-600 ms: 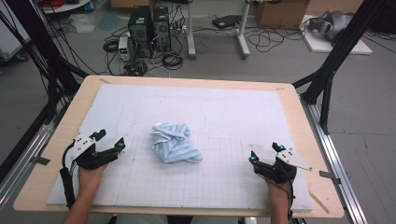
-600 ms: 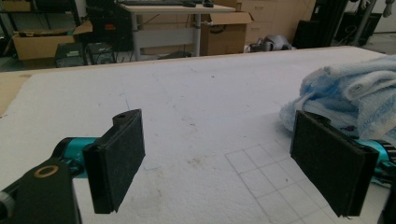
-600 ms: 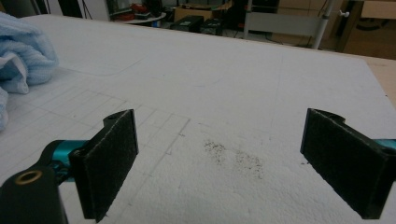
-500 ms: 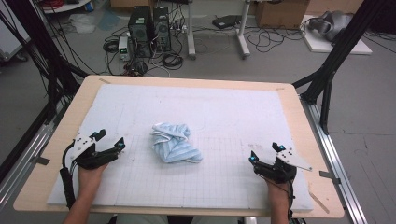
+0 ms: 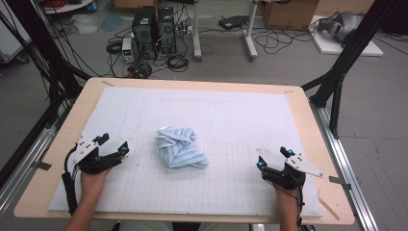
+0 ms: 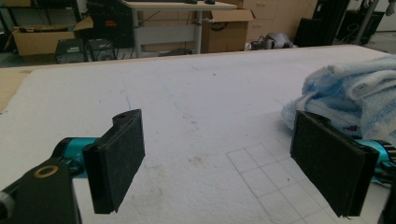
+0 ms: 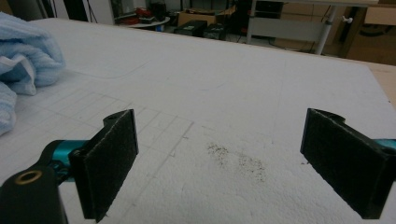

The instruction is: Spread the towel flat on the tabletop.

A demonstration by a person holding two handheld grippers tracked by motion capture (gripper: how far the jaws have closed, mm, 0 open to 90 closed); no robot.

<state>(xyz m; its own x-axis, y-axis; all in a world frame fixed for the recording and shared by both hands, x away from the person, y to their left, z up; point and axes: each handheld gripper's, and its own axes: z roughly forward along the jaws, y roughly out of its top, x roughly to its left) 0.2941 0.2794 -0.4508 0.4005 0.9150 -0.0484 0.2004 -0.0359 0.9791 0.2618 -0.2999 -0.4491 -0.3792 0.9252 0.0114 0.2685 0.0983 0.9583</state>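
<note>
Cables, computer towers (image 5: 154,26) and cardboard boxes crowd the grey floor beyond a wooden tabletop (image 5: 308,125) that carries a white foam mat (image 5: 240,115) with a faint pencilled grid on its near half.

Held in the person's left hand, the left gripper (image 5: 111,146) rests low on the mat near its left edge, its jaws spread wide with nothing between them. In the left gripper view its two black padded jaws stand well apart over bare mat, and a crumpled light blue towel (image 6: 355,93) lies ahead and to the right of this gripper, just behind its right jaw; whether that jaw touches the cloth cannot be told. From the high view the towel (image 5: 180,148) sits bunched in a loose heap, near this gripper's tips and to their right.

The right gripper (image 5: 274,159) sits near the mat's right front corner, held in the person's right hand, with its jaws likewise wide apart and empty. In the right gripper view, a patch of dark specks (image 7: 238,161) marks the mat just ahead, between the jaws, and the towel (image 7: 23,56) lies well off to this gripper's left, clear of the left jaw. The towel is between the two grippers, closer to the left one.
</note>
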